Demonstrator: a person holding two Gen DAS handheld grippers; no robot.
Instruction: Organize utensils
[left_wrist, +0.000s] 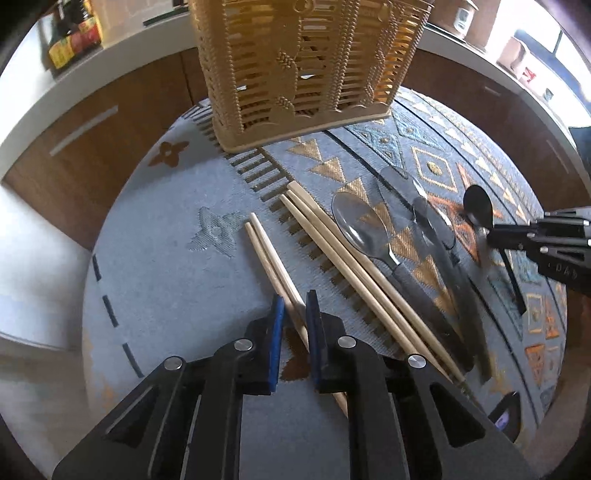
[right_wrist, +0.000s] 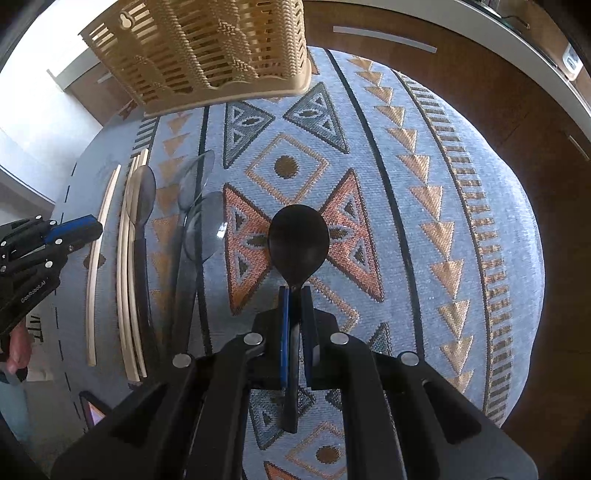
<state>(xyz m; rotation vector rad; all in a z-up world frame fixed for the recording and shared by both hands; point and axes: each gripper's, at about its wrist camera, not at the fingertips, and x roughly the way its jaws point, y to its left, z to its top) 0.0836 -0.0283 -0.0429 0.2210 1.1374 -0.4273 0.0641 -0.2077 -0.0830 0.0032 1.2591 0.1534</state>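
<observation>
Right gripper (right_wrist: 294, 291) clamps black spoon (right_wrist: 298, 243); left gripper (left_wrist: 294, 308) straddles chopsticks (left_wrist: 271, 254).

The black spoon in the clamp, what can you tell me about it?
The black spoon looks like matte plastic, with an oval bowl and a thin straight handle. The right gripper is shut on the handle just behind the bowl, its blue pads on either side. The bowl points forward over the patterned cloth, toward the slatted basket.

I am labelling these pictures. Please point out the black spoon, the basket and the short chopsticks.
black spoon (right_wrist: 298, 238): right wrist view, bowl.
basket (left_wrist: 295, 66): left wrist view, front wall.
short chopsticks (left_wrist: 267, 254): left wrist view, middle of the shafts.
</observation>
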